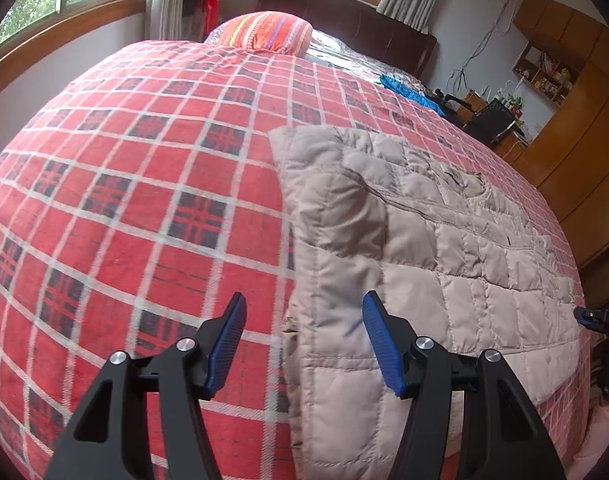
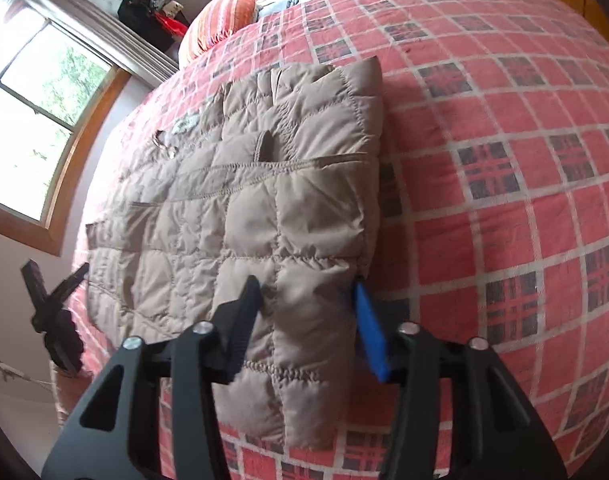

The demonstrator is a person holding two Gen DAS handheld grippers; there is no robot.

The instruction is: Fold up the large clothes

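A: The quilted jacket lies flat on the plaid bed, looking soft, puffy, probably light and slippery.

B: Right gripper jaws straddle its corner, unclosed; left gripper gapes near the folded edge.

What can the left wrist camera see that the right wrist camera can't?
Only the left wrist view shows the wooden cabinet with shelves, the desk clutter beside the bed, and the open left hand-held gripper hovering over the jacket's edge.

Only the right wrist view shows the right hand-held gripper with its fingers on either side of a jacket corner, though I cannot tell whether it is pinching.

Both show the beige quilted jacket on the red plaid bedspread, the striped pillow, the blue cloth and a window.
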